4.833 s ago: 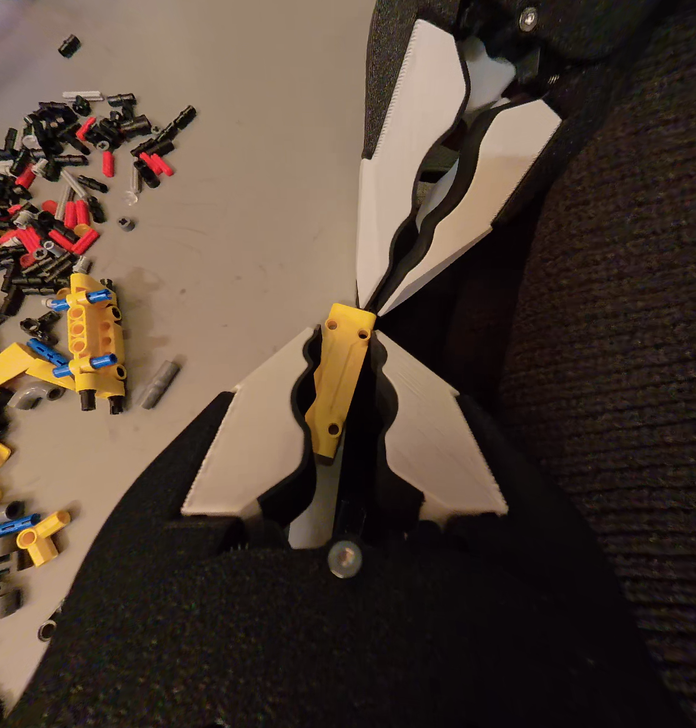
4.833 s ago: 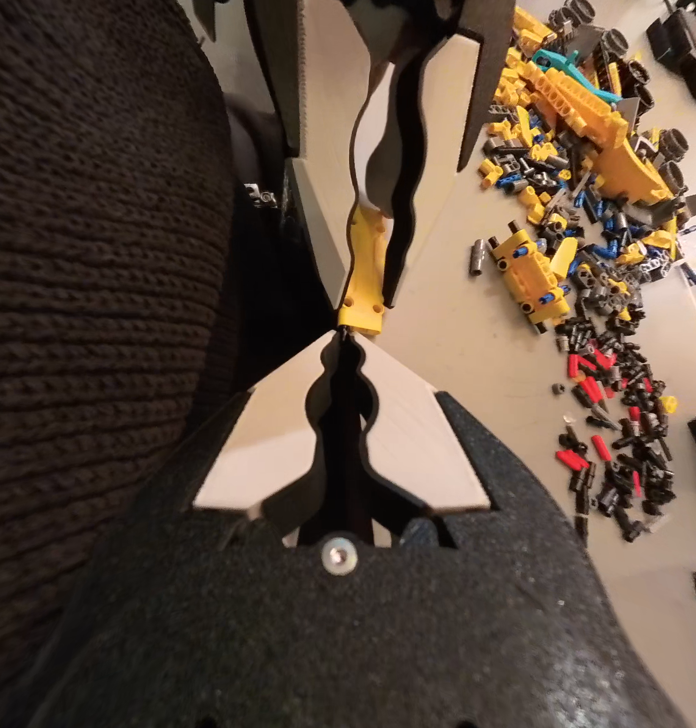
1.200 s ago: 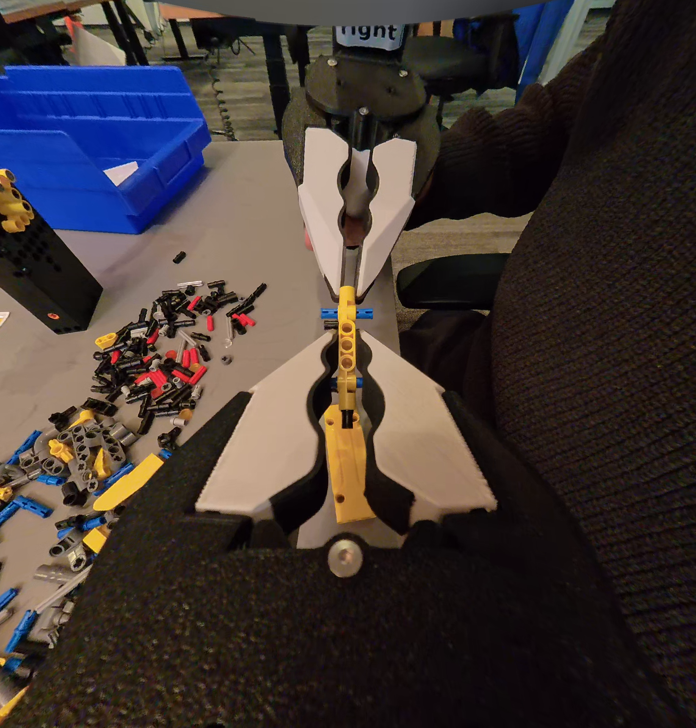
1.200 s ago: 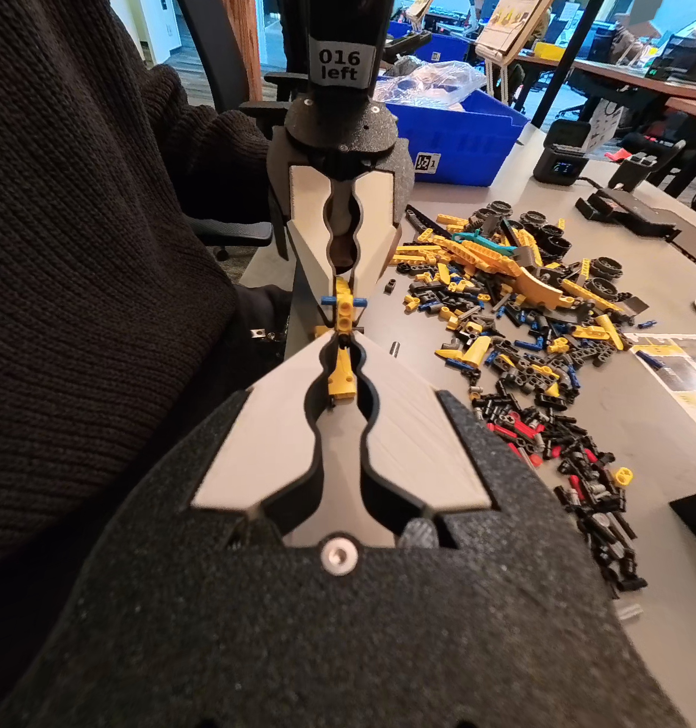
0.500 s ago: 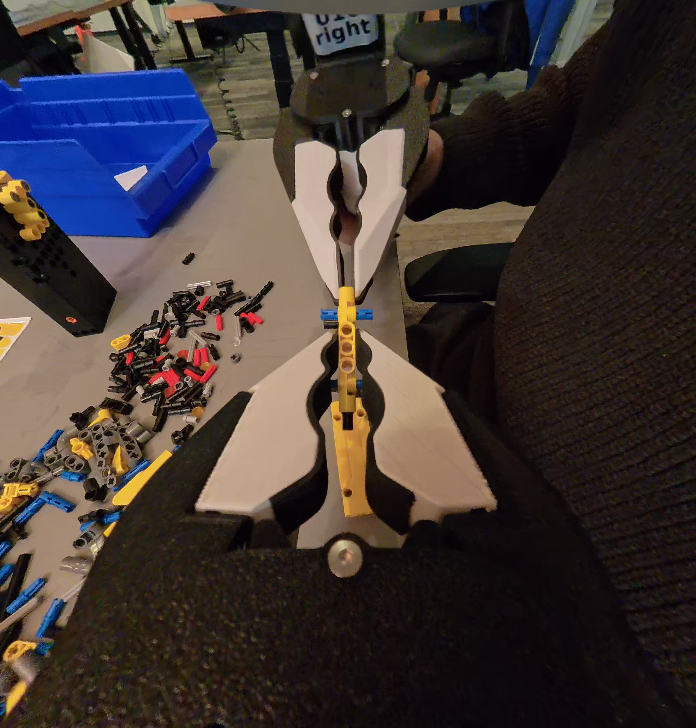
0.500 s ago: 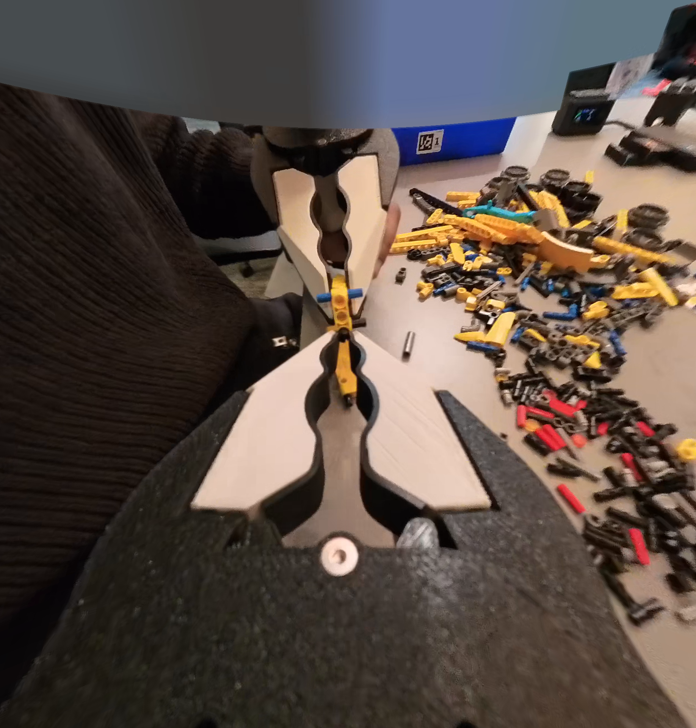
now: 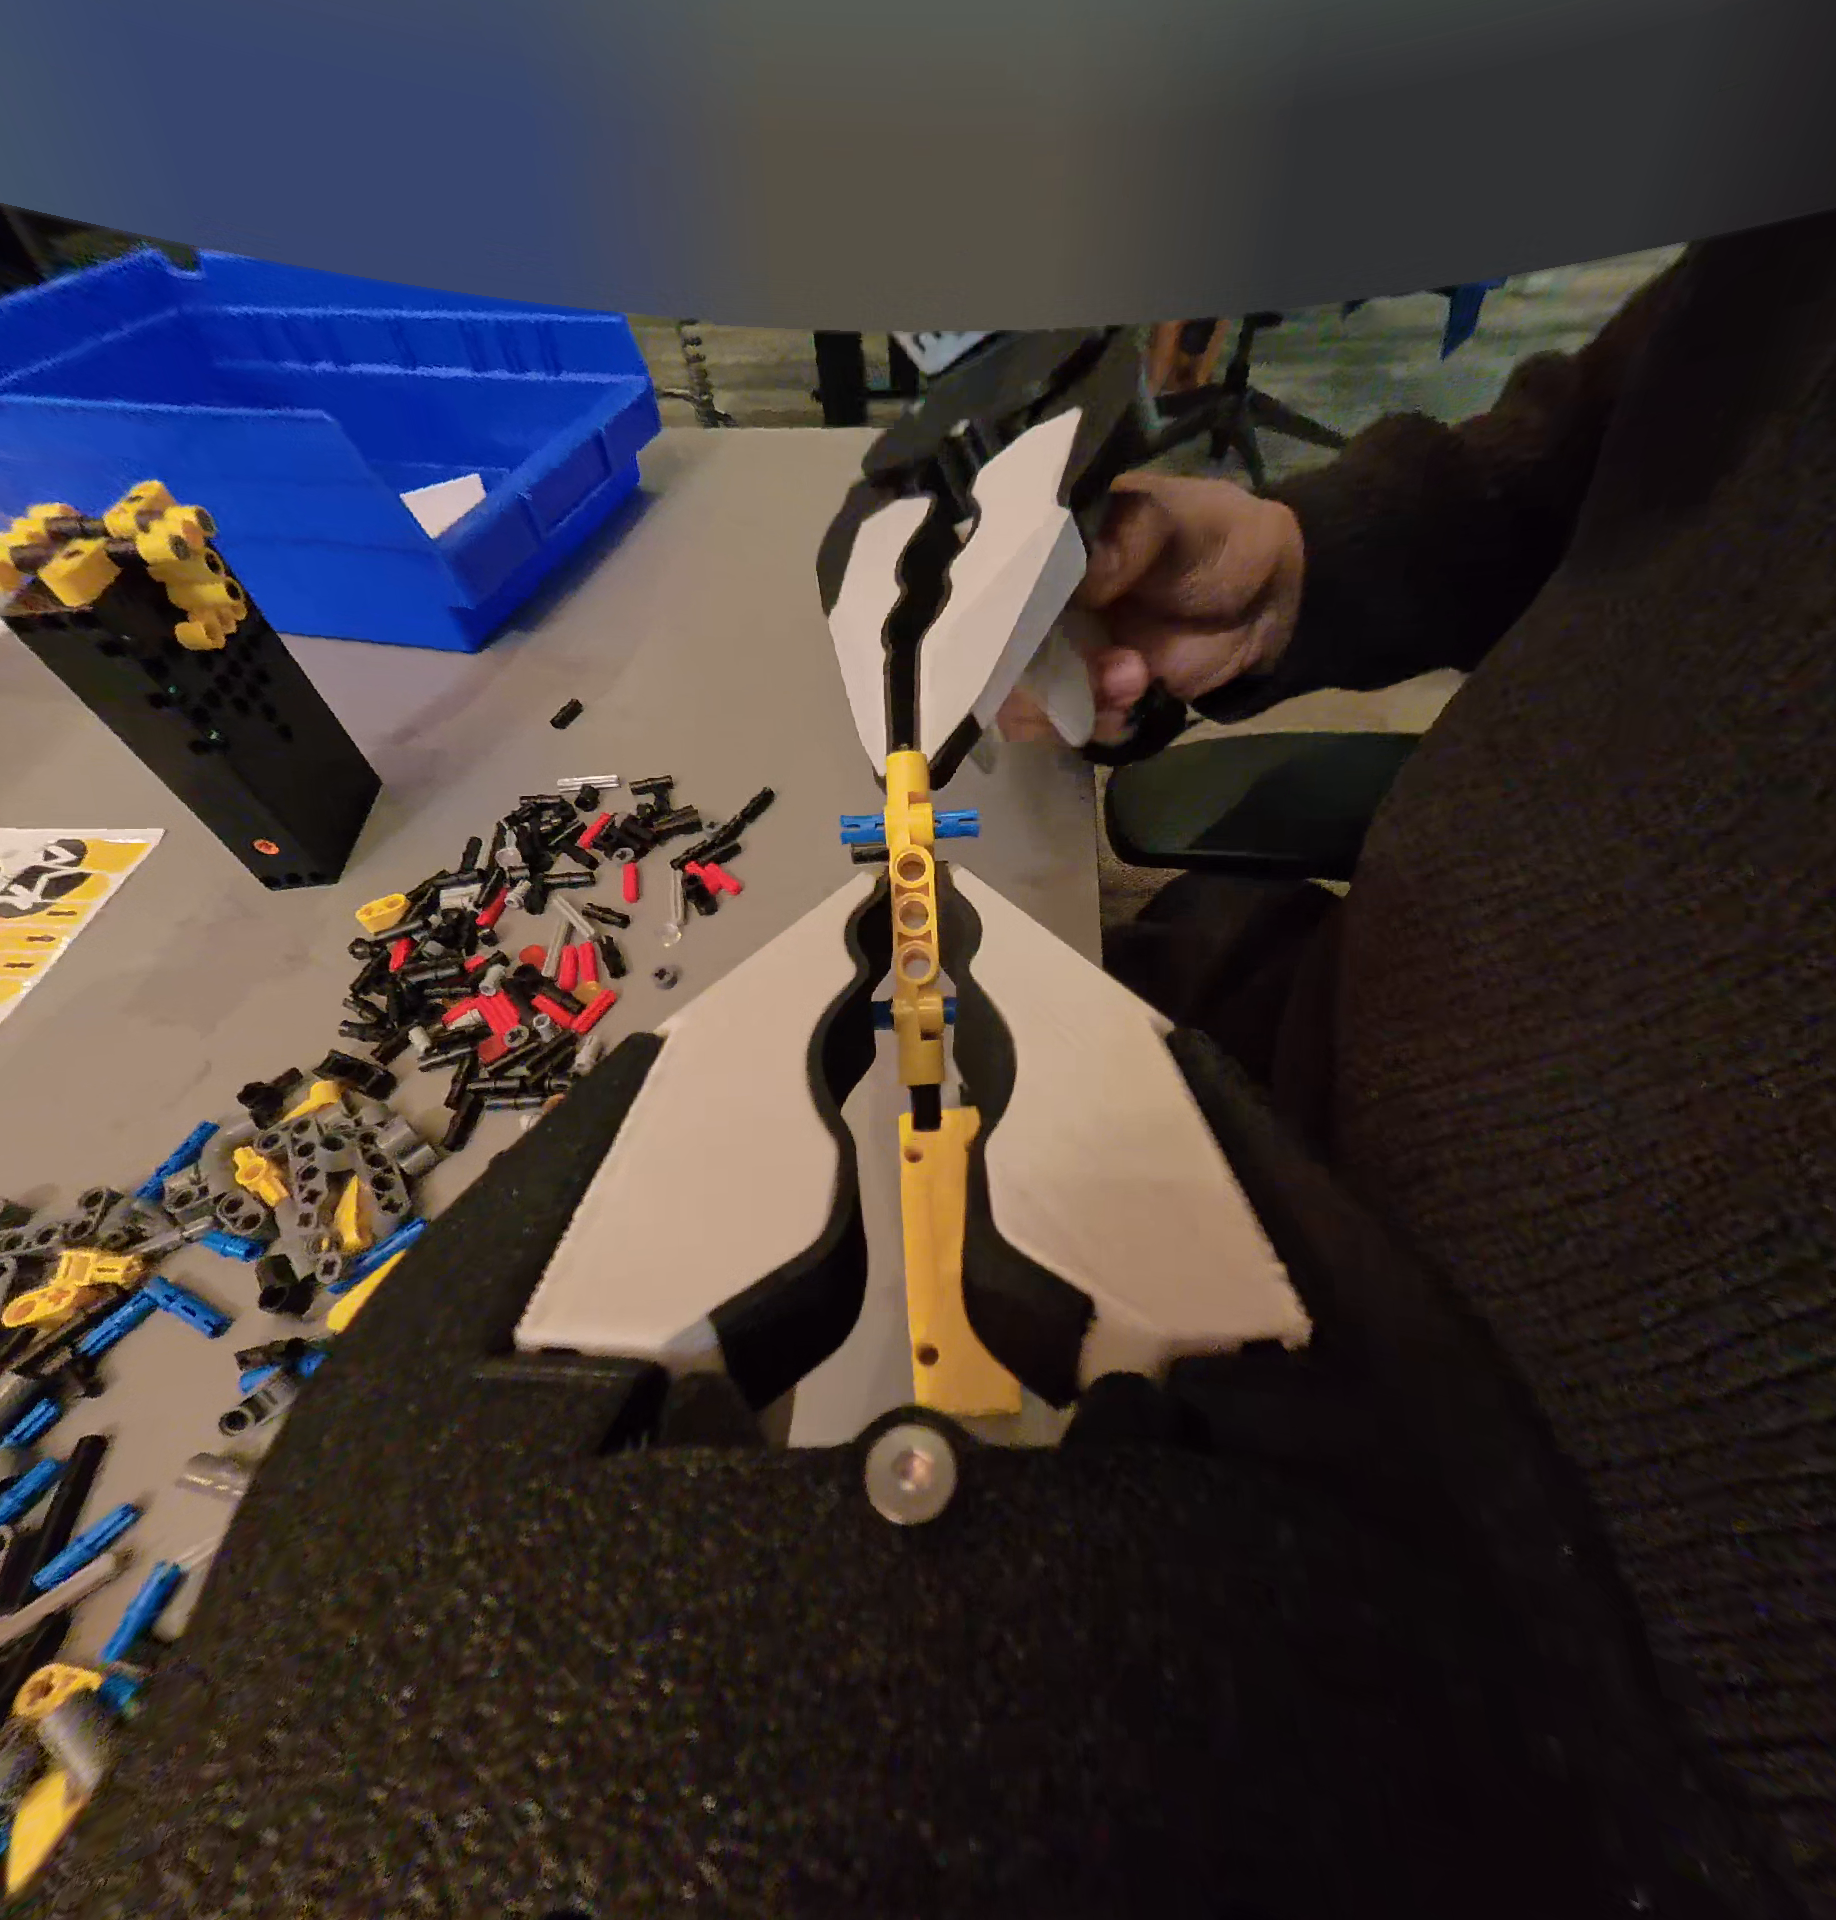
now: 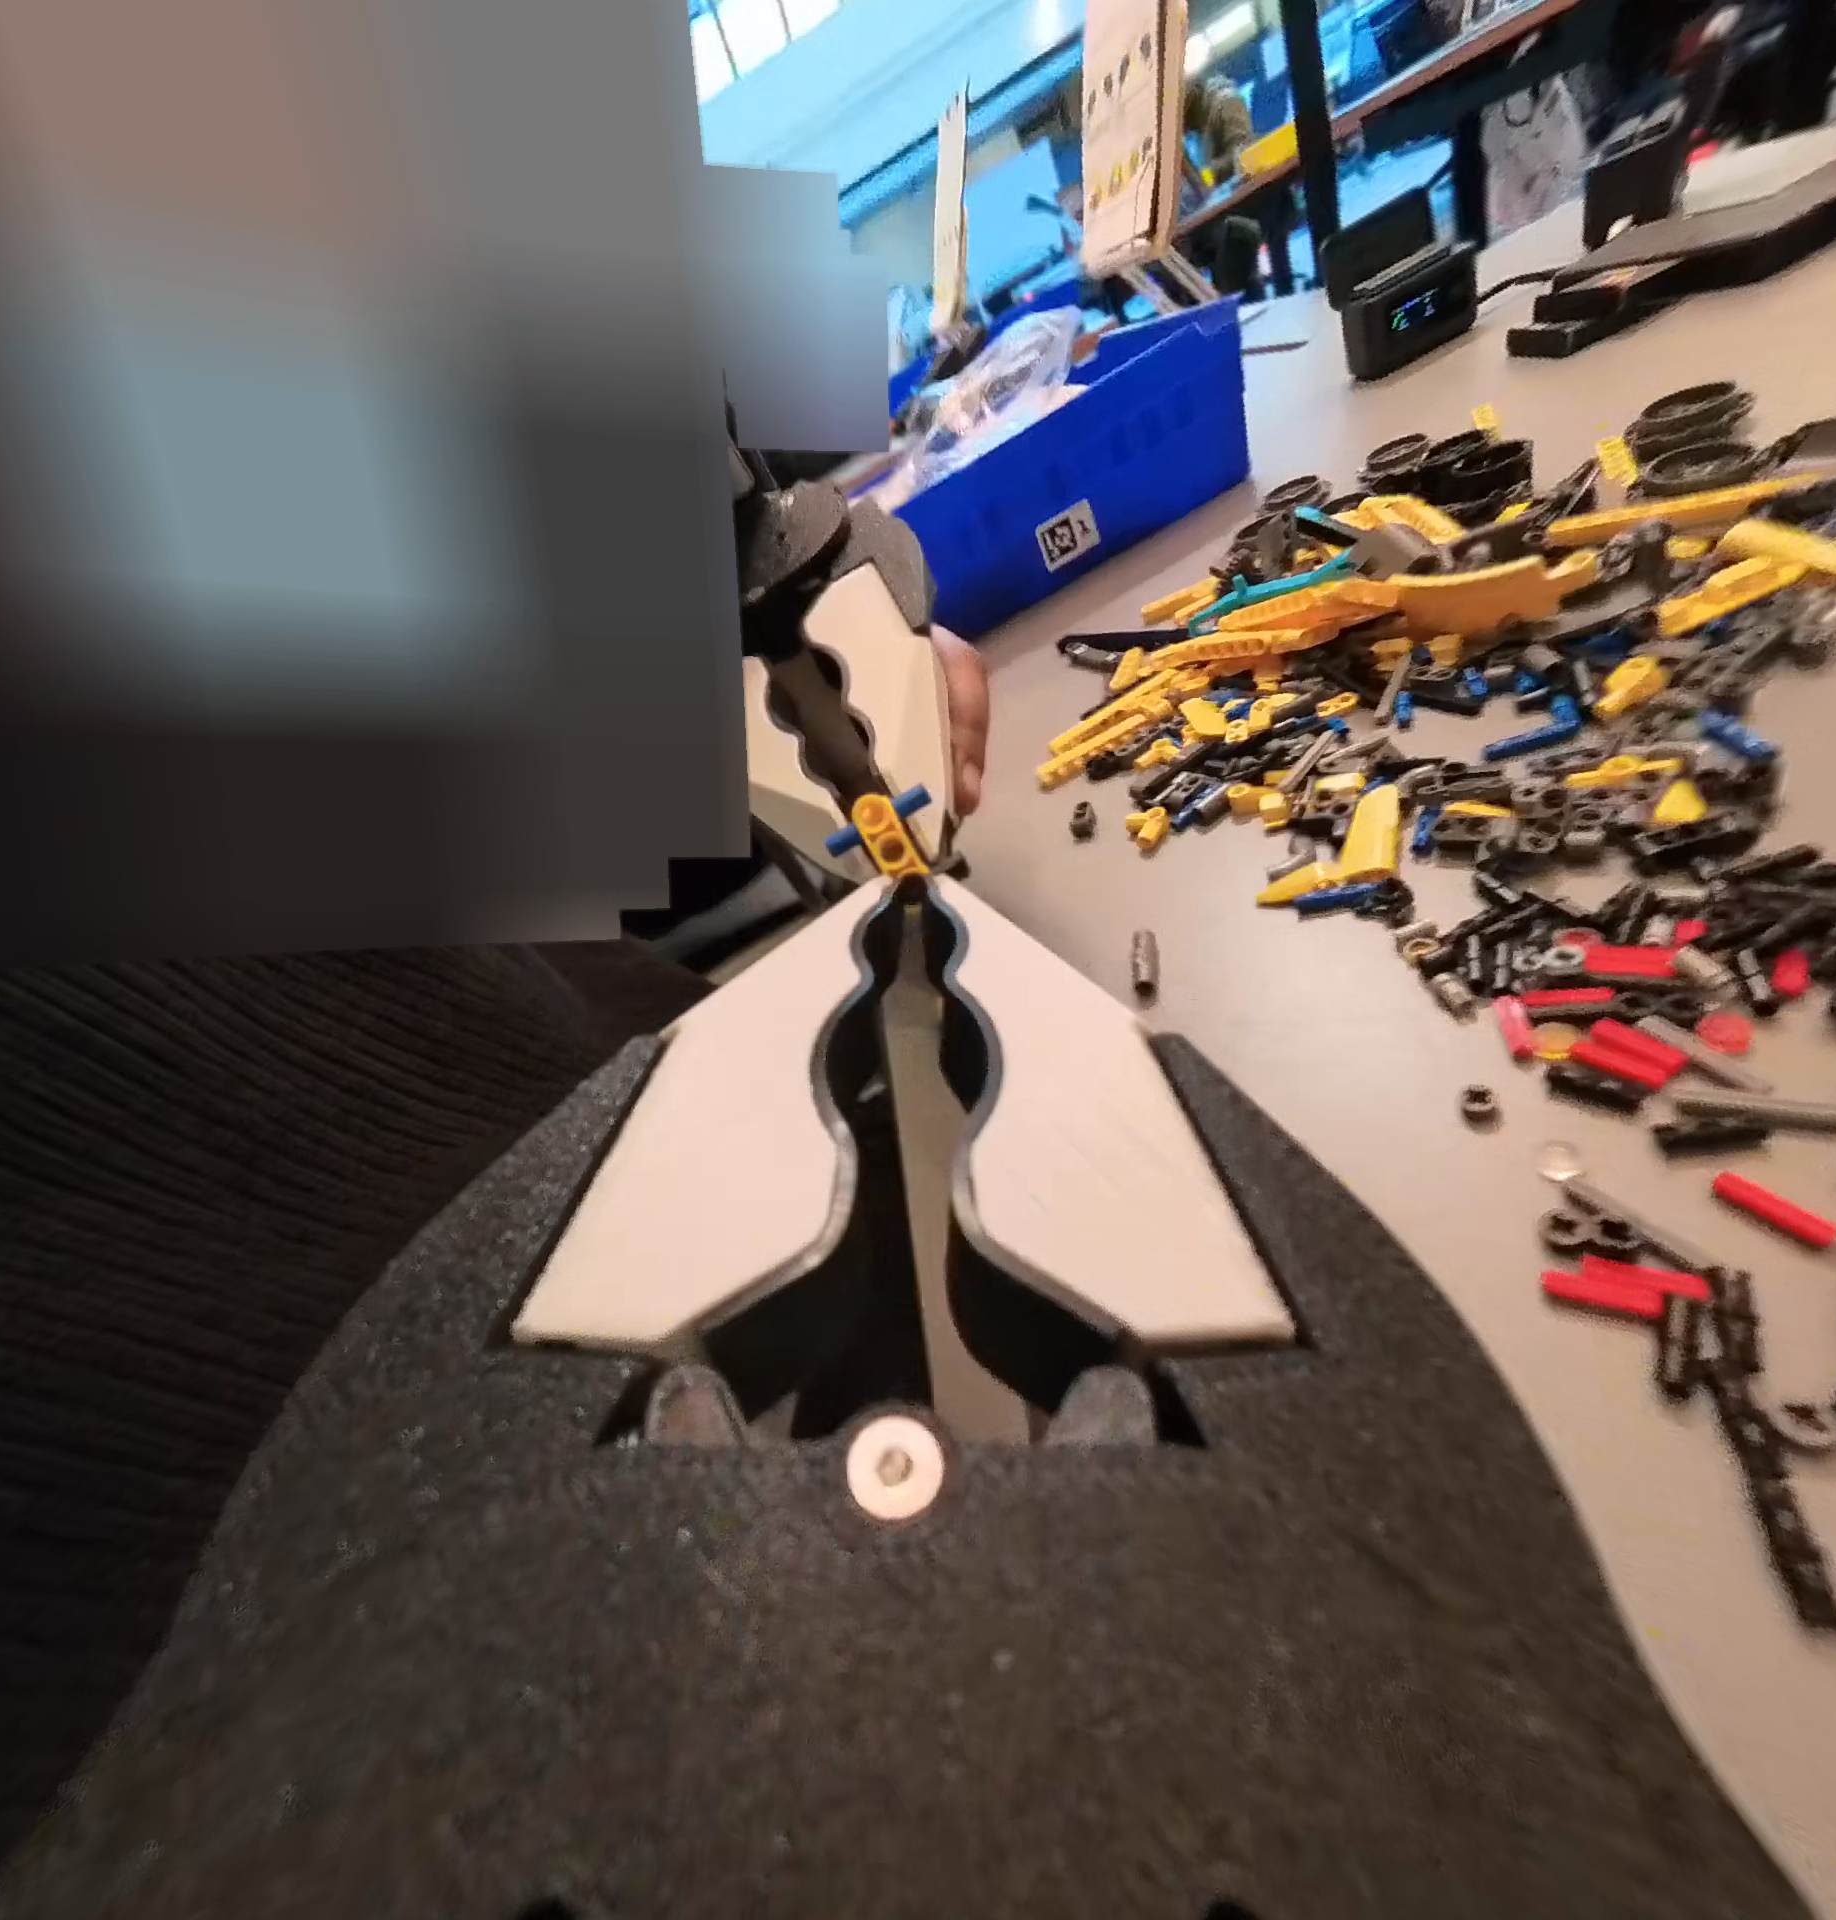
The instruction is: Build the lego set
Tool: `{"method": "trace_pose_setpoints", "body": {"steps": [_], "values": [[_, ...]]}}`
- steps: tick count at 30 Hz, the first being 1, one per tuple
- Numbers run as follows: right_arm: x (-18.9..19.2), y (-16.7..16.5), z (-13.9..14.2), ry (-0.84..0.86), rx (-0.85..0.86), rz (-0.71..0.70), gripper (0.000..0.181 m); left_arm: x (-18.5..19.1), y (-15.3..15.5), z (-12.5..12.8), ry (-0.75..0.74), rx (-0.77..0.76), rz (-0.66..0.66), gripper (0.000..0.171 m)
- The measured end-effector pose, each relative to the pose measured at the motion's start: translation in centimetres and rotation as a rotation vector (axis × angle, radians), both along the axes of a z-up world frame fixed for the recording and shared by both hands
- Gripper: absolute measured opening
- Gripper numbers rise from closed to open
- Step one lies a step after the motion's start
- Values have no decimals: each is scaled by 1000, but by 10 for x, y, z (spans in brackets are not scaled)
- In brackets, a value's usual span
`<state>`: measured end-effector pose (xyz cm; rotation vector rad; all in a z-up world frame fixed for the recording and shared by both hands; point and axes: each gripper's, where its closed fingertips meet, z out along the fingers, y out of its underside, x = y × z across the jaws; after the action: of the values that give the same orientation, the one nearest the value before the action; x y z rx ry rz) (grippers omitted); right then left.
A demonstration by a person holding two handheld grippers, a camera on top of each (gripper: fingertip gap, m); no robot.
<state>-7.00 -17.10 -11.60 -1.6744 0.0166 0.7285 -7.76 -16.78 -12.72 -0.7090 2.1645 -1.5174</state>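
Note:
My left gripper is shut on a yellow assembly: a holed yellow beam joined to a longer yellow panel that lies back between the fingers. A blue pin crosses the beam just past my fingertips. My right gripper faces it from the far side, tilted, with its tips pinched on the beam's far end. In the right wrist view, my right gripper is shut on the very end of the beam, and the left gripper holds the other side. Both are above the table's near edge.
A grey table carries a blue bin, a black perforated block topped with yellow parts, a pile of black and red pins and a printed sheet. Yellow parts lie right. A dark-sleeved person sits close. Both grippers' tips are close together, under 4 cm apart.
The right gripper has tilted and drawn back, so the beam now sits only at its tips. Since 4.8 s ago both grippers swung up from facing the table, and a holed beam joins the panel.

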Motion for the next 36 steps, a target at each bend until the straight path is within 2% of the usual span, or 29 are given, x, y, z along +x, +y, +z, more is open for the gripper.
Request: {"method": "trace_pose_setpoints", "body": {"steps": [3, 9, 16, 17, 20, 28, 36], "values": [[3, -1, -2, 72, 18, -27, 2, 1, -2, -2, 53, -31, -4, 7], [-5, -6, 1, 46, 41, -13, 1, -9, -9, 0, 277, -324, -93, 7], [-13, -12, 10, 51, 71, 26, 1, -18, -15, 10, 390, -521, -148, 6], [-13, -12, 9, 61, 66, 32, 1, -17, -15, 9, 385, -506, -140, 5], [-12, -11, -6, 32, 2, 48, 4, -14, -13, -5, 324, -335, -80, 6], [-11, -8, 3, 162, 80, 60, 5, -13, -14, -1, 285, -318, -50, 6], [-14, -9, -4, 17, 36, 34, 4, -16, -14, -5, 290, -302, -31, 6]]}}
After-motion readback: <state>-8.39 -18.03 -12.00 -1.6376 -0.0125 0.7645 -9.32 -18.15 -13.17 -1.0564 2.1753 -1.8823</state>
